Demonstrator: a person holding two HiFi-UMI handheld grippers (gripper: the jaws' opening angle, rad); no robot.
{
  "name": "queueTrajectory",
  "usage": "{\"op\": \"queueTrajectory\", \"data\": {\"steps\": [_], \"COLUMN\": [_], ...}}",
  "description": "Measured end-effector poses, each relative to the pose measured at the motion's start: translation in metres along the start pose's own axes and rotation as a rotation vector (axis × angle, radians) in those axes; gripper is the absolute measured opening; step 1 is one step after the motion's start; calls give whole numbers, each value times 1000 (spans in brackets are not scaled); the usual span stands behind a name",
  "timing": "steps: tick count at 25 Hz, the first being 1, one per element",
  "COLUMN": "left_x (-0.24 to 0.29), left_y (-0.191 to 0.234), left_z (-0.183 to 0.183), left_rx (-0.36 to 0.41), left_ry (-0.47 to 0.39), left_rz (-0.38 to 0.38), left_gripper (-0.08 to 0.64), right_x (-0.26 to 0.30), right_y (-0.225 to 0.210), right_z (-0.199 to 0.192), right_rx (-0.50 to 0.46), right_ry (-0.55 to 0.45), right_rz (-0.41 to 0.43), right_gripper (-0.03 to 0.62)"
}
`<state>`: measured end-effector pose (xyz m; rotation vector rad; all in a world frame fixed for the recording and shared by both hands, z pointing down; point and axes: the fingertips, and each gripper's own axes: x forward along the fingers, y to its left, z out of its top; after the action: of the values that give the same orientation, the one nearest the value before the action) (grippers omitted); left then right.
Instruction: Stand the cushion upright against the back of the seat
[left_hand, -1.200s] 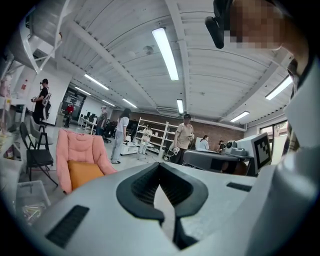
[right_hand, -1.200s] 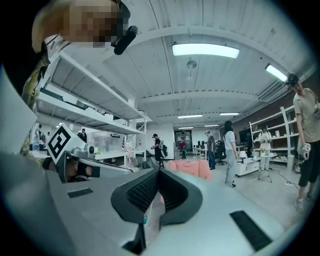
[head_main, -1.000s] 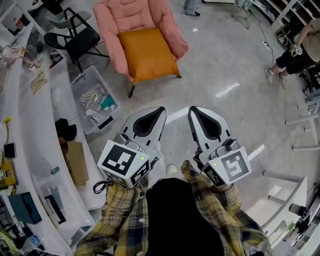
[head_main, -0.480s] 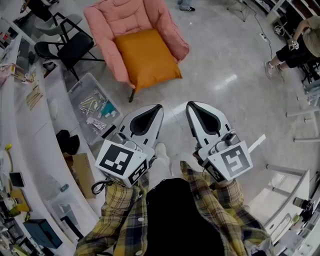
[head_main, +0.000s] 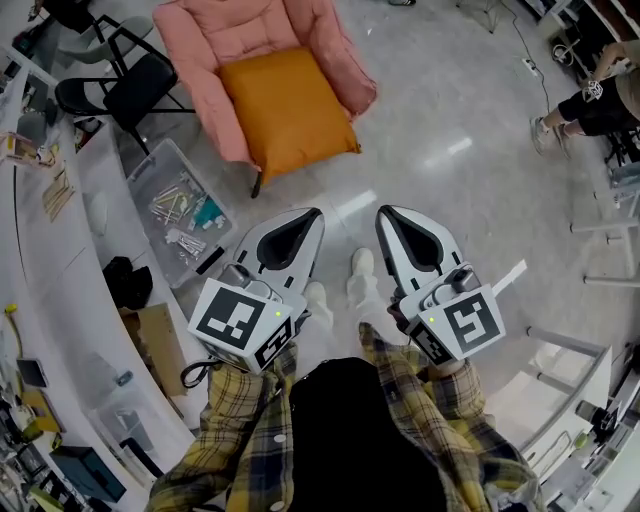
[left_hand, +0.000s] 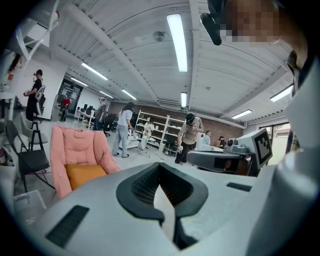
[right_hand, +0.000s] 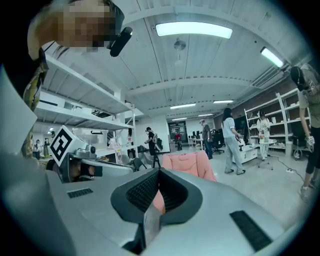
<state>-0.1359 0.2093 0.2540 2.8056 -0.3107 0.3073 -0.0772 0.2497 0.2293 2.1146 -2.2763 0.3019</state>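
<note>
A: Tongs first. Reading the left tongs (left_hand: 160, 167) as pressed together, tips meeting, pinching nothing.

B: Same for the right tongs (right_hand: 159, 172): closed tip to tip, empty. Can glimpse only far-off pink through the hollow behind the pads.

A: Held side by side, pointing forward, close in front of a yellow-and-black checked flannel shirt (head_main: 250, 430). Just past the tips, seeing a pair of white shoes (head_main: 362, 268) on the pale grey polished floor (head_main: 460, 180).

B: Moving outward, then. Finding the orange square fabric cushion (head_main: 288, 108) lying flat on the seat of the pink padded armchair (head_main: 235, 35), one corner poking past the front edge. Not propped against the backrest at all.

A: Well apart from both tongs, too. Touching nothing yet.

B: Beside the armchair, noting a clear plastic bin of metal hardware (head_main: 185, 210) on the floor, a black folding chair (head_main: 140, 90) behind it, and a long white bench (head_main: 60, 250) cluttered with odds and ends.

A: Also spotting bystanders (left_hand: 190, 135) far off in both gripper views, well clear of the armchair.

B: So, judging progress: nothing done so far. Left to do, by the look of it: close the gap to the armchair, spread the tongs, take hold of the cushion, tip it up on edge and lean it on the backrest.

A: Probably worth minding that bin on the way in.
</note>
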Motion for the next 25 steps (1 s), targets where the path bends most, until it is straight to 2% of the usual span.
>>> {"op": "queueTrajectory", "data": {"steps": [7,18,25], "left_x": [50,139,148], "left_y": [13,13,33], "left_z": [21,66,65], "left_rx": [12,31,7], "left_ry": [-23,-83,-76], "left_rz": [57,157,272], "left_gripper": [3,3,3], "right_x": [19,40,62], "right_y": [-62,-158,-174], "right_z": [11,50,51], "right_rx": [3,-59,-71], "right_ry": [-16,-47,-27], "right_rz": [27,121,204], "right_gripper": [17,17,17]}}
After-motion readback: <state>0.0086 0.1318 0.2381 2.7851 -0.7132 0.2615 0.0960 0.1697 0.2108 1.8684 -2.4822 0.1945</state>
